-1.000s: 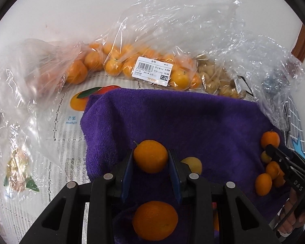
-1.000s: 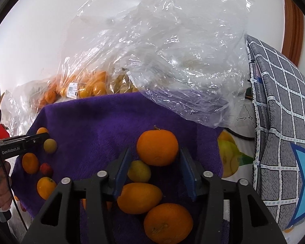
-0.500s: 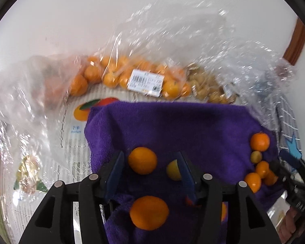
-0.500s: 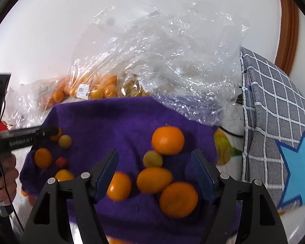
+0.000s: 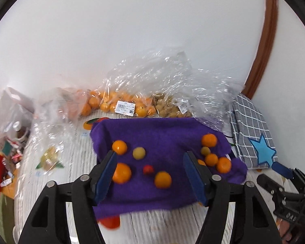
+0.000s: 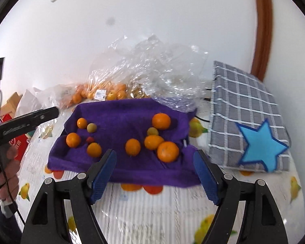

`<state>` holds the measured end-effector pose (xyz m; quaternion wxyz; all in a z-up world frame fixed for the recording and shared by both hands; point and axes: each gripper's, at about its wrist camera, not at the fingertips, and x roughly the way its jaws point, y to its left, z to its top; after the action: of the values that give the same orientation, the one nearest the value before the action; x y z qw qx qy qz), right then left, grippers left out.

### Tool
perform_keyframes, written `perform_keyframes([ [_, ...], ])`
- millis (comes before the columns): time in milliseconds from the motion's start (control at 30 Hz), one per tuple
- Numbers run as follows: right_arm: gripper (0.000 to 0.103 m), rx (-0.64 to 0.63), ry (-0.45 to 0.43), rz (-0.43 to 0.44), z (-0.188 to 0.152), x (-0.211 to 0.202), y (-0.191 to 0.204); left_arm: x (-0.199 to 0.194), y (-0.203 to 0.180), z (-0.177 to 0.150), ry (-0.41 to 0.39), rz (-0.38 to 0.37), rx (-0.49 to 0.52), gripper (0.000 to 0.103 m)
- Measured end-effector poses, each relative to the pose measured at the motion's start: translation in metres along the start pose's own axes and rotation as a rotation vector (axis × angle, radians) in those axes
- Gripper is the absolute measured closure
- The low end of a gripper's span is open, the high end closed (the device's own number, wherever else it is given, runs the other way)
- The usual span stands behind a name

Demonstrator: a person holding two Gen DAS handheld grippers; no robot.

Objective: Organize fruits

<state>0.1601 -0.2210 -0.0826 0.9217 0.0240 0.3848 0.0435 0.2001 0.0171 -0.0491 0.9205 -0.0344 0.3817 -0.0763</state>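
Note:
A purple towel point(image 5: 162, 134) point(image 6: 122, 111) lies on the fruit-print tablecloth. Two groups of fruit rest on it. The left group has oranges point(image 6: 73, 139), a yellow-green fruit point(image 6: 91, 127) and a small red fruit point(image 6: 90, 139). The right group has a large orange point(image 6: 161, 121) and several more oranges point(image 6: 168, 151). My left gripper point(image 5: 150, 174) is open and empty, held above the towel's near edge. My right gripper point(image 6: 155, 174) is open and empty, pulled back over the tablecloth in front of the towel.
Clear plastic bags of small oranges point(image 5: 109, 103) and pale fruit point(image 5: 168, 107) lie behind the towel by the white wall. A grey checked cloth with a blue star point(image 6: 254, 134) lies to the right. Clutter and a white bag point(image 5: 8, 118) sit at the left.
Both grippers opened, let go of the oranges between their fingers, and pulled back and up from the towel. The fruit stayed on the towel.

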Motion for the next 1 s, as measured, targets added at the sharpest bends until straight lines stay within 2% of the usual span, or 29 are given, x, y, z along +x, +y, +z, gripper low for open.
perform_keyframes([
  [133,0.025,0.028,-0.047,-0.046,-0.015,-0.029,-0.007,-0.037,-0.014,-0.023,-0.032,0.006,-0.016,0.025],
  [167,0.023,0.035,-0.066,-0.045,-0.019,-0.039,-0.008,-0.043,-0.017,-0.028,-0.036,0.002,-0.019,0.022],
  [300,0.006,0.039,-0.114,-0.035,-0.031,-0.072,-0.010,-0.070,-0.023,-0.047,-0.055,0.011,-0.033,0.021],
  [400,0.002,0.022,-0.118,-0.012,-0.041,-0.090,-0.009,-0.087,-0.025,-0.060,-0.075,0.010,-0.054,0.018],
  [567,0.002,-0.032,-0.128,-0.042,-0.059,-0.115,-0.003,-0.114,-0.033,-0.076,-0.126,0.040,-0.066,0.013],
  [700,0.002,-0.056,-0.144,-0.070,-0.066,-0.133,-0.003,-0.135,-0.041,-0.083,-0.185,0.056,-0.070,0.013],
  [1000,0.002,-0.019,-0.181,-0.079,-0.070,-0.159,-0.015,-0.148,-0.057,-0.087,-0.205,0.048,-0.045,0.013],
])
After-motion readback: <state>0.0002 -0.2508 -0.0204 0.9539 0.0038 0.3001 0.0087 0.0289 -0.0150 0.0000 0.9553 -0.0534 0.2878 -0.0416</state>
